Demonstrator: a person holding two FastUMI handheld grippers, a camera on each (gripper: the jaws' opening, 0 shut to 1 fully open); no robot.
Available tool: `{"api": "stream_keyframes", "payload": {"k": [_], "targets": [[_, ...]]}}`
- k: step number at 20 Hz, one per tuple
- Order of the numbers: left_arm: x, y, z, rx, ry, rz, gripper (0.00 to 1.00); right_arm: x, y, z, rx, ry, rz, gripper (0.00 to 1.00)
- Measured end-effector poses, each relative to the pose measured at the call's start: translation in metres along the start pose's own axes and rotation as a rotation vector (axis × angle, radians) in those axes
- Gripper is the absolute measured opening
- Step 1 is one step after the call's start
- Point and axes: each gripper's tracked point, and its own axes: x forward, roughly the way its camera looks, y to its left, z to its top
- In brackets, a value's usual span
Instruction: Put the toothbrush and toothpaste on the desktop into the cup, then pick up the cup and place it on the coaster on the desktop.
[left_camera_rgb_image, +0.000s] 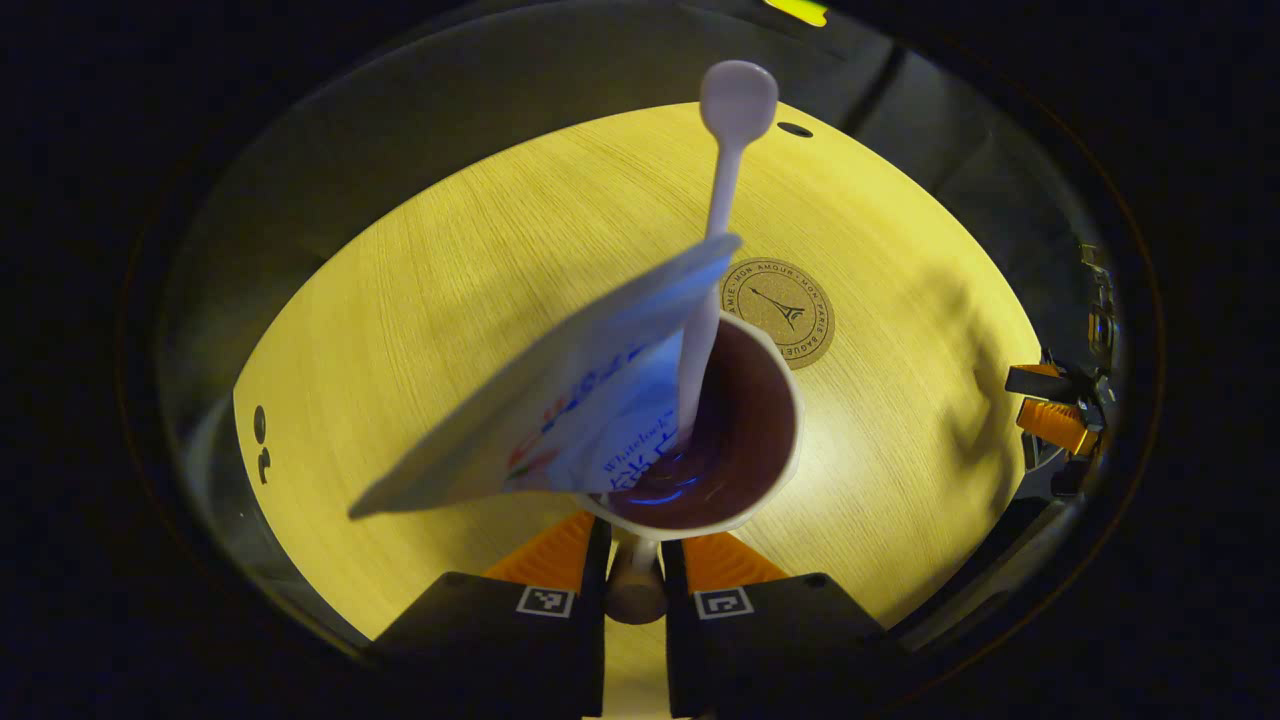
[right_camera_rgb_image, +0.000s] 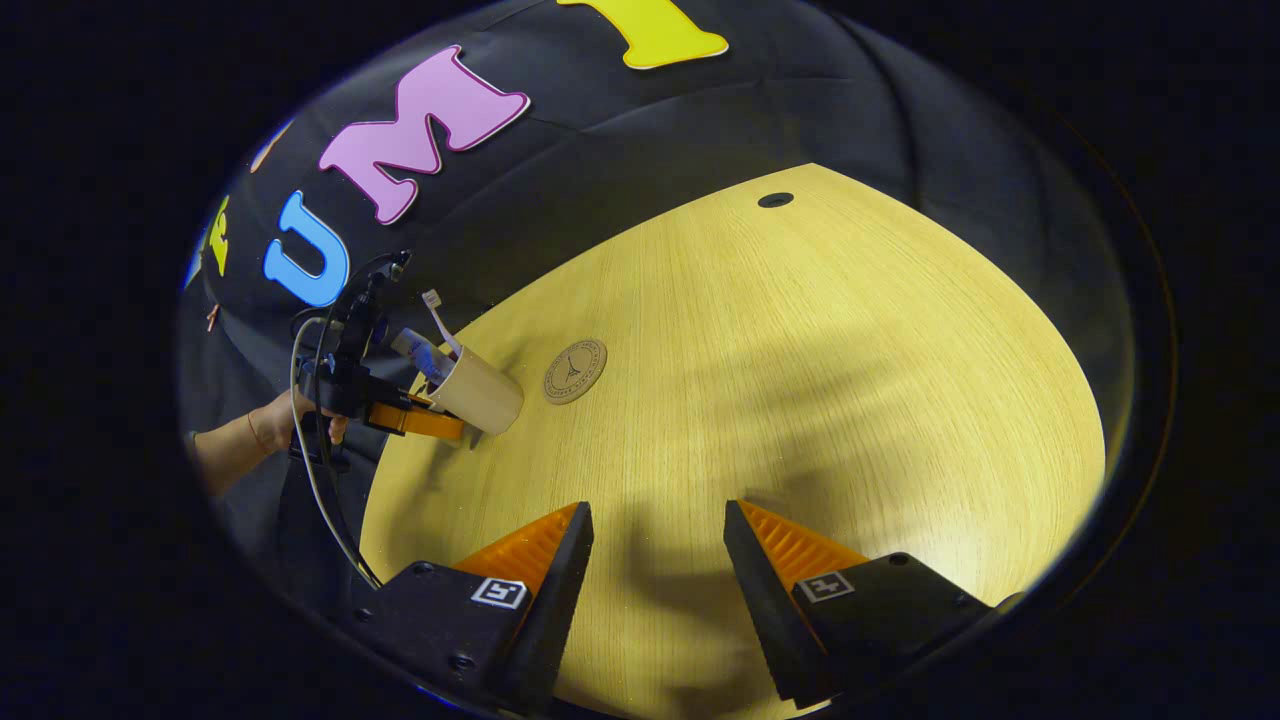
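Left gripper view: the left gripper (left_camera_rgb_image: 634, 560) has its two fingers drawn close together and clamped on the near wall of a cream-coloured cup with a dark brown interior (left_camera_rgb_image: 775, 400), one finger on each side of the rim section nearest the camera. The cup is seen from above, its mouth open to the camera. Inside it stand two items: a white plastic toothbrush (left_camera_rgb_image: 722, 190), its rounded end projecting high above the rim, and a white toothpaste tube with blue and red printing (left_camera_rgb_image: 560, 400), which leans out over the rim toward the left of the view. Just beyond the cup lies a round cork coaster printed with a tower emblem (left_camera_rgb_image: 783, 308), flat on the pale wood-grain counter (left_camera_rgb_image: 450, 300); the cup's rim overlaps the coaster's near edge in this view. At the right edge, the right gripper (left_camera_rgb_image: 1050, 405) appears, well apart from the cup.

Right gripper view: the right gripper (right_camera_rgb_image: 660, 560) has its fingers spread wide apart, with nothing between them, above a bare part of the counter (right_camera_rgb_image: 850, 350). Far off at left, a hand (right_camera_rgb_image: 300, 415) holds the left gripper (right_camera_rgb_image: 440, 410), and here the cup (right_camera_rgb_image: 485, 395) is seen from the side: it is tilted, its outer wall cream, with the toothbrush (right_camera_rgb_image: 438, 318) and toothpaste tube (right_camera_rgb_image: 420, 350) protruding from its mouth. The coaster (right_camera_rgb_image: 575, 371) lies just beside the cup, apart from it.
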Motion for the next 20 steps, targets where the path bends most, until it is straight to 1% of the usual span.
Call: {"api": "stream_keyframes", "payload": {"k": [5,6,7,8,9,10,11,12,16,18,19,20], "targets": [[-0.008,-0.001,0.002,-0.006,-0.028,0.005,0.28,-0.002,0.0,0.001,0.0,-0.002,0.0,0.82],[-0.009,-0.001,0.003,0.0,-0.035,0.007,0.32,-0.002,-0.001,0.001,0.0,-0.001,-0.001,0.82],[-0.011,-0.002,0.002,0.002,-0.031,0.009,0.32,-0.003,-0.001,0.0,-0.002,-0.002,-0.001,0.82],[-0.012,-0.003,0.001,0.001,-0.033,0.002,0.22,-0.004,-0.001,0.0,-0.002,-0.003,0.0,0.82],[-0.014,-0.005,0.001,-0.005,-0.035,-0.001,0.22,-0.005,0.0,0.0,-0.002,-0.002,0.003,0.82],[-0.014,-0.005,0.001,-0.009,-0.038,0.0,0.26,-0.005,0.001,-0.001,-0.002,-0.002,0.005,0.82],[-0.016,-0.006,0.002,-0.012,-0.045,0.001,0.21,-0.006,0.001,-0.001,-0.003,-0.002,0.007,0.82],[-0.018,-0.006,0.002,-0.013,-0.052,0.005,0.25,-0.007,0.001,0.0,-0.004,-0.005,0.008,0.82],[-0.025,-0.01,0.008,0.002,-0.073,0.023,0.25,-0.011,-0.002,0.0,-0.003,-0.007,0.012,0.82],[-0.027,-0.018,0.013,0.005,-0.082,0.017,0.25,-0.013,-0.005,0.0,0.0,-0.009,0.013,0.82],[-0.027,-0.024,0.017,0.002,-0.088,0.011,0.3,-0.014,-0.007,0.0,-0.001,-0.007,0.012,0.82],[-0.028,-0.028,0.02,0.003,-0.094,0.008,0.3,-0.016,-0.01,-0.001,0.001,-0.007,0.01,0.82]]}}
